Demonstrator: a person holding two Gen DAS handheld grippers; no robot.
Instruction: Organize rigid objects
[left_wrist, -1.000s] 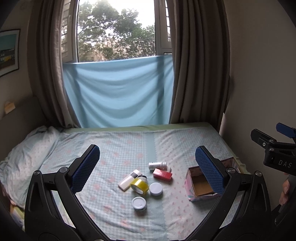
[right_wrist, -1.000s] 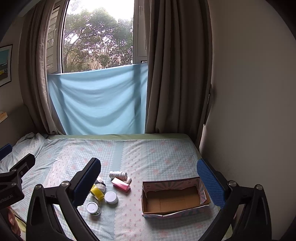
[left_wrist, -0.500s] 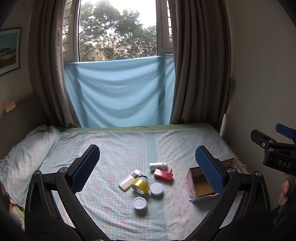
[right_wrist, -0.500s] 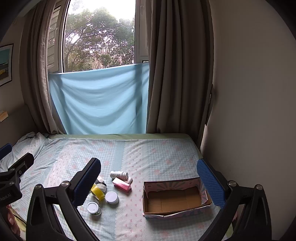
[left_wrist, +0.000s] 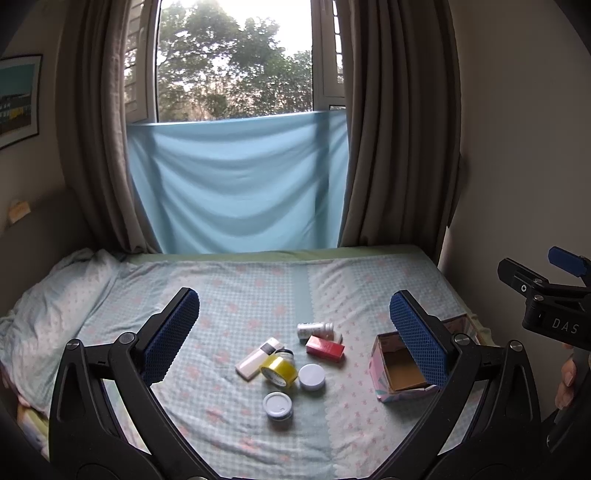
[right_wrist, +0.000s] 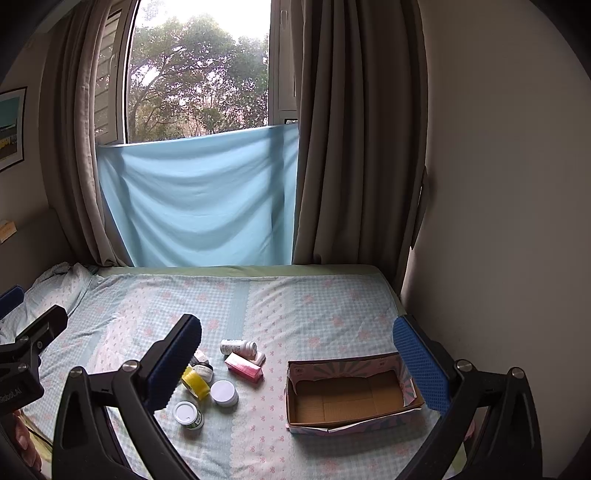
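A cluster of small items lies on the bed: a yellow tape roll, a red box, a white pill bottle, a white tube, a white-lidded jar and a second jar. An empty open cardboard box sits to their right. My left gripper and right gripper are both open, empty, held above and short of the items.
The bed has a checked blue and pink sheet, with a pillow at the left. A wall runs along the bed's right side. Curtains and a blue cloth hang at the far end.
Both views have shifted slightly; the items and the box sit a little lower and closer in the frames. Both grippers stay open and empty.
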